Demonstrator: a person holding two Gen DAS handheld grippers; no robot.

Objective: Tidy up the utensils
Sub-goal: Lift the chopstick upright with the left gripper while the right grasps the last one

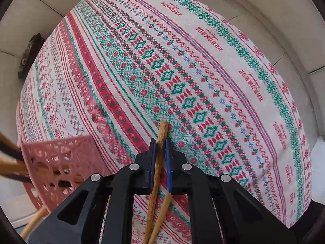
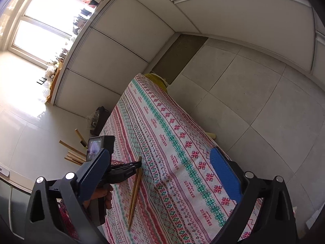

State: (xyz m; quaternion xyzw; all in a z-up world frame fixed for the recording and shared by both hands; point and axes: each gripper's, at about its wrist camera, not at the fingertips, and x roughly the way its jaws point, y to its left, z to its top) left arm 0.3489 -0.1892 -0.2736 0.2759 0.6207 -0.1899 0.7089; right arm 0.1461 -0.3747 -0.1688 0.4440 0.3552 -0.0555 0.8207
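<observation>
A pair of bamboo chopsticks (image 2: pixel 135 187) lies on the patterned tablecloth (image 2: pixel 182 142). My left gripper (image 1: pixel 160 142) points straight down and is shut on them near their thick ends. One chopstick (image 1: pixel 160 154) runs between the blue pads, and the other comes out from under the right pad. A pink perforated basket (image 1: pixel 59 160) stands close on the left and holds several more chopsticks. In the right wrist view, the left gripper (image 2: pixel 137 165) sits at the top of the pair, with a hand (image 2: pixel 101 195) behind it. My right gripper (image 2: pixel 160 152) hovers over the table, open wide with nothing between its fingers.
The table is narrow, and tiled floor (image 2: pixel 254 93) drops off on both long sides. Several wooden sticks (image 2: pixel 74 155) lie on the floor at the left, near a dark object (image 2: pixel 99 120) by the table's edge. White cabinet panels (image 2: pixel 113 46) stand behind.
</observation>
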